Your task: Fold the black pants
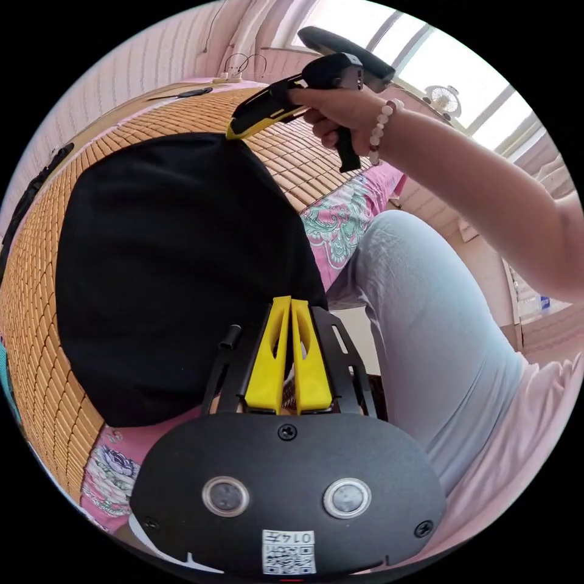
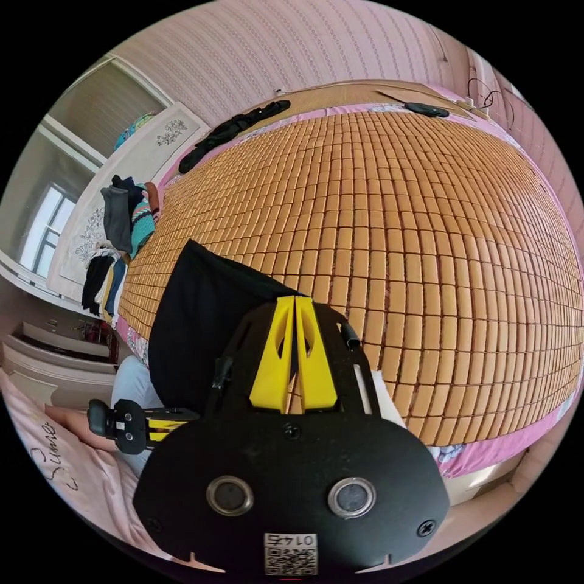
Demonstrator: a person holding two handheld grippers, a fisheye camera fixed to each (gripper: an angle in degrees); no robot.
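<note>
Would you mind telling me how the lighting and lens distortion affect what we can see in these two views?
Left gripper view: the window is blown out white, and the black pants read as a flat dark mass without visible folds. Right gripper view: light is even, but the fisheye bulges the bamboo mat into a dome; the pants again show no detail.

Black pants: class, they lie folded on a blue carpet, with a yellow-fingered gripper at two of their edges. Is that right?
Not quite. The black pants lie on a bamboo mat over the bed, not a blue carpet; the right gripper view shows its tan tiles. The left gripper and right gripper are indeed at the edges.
</note>
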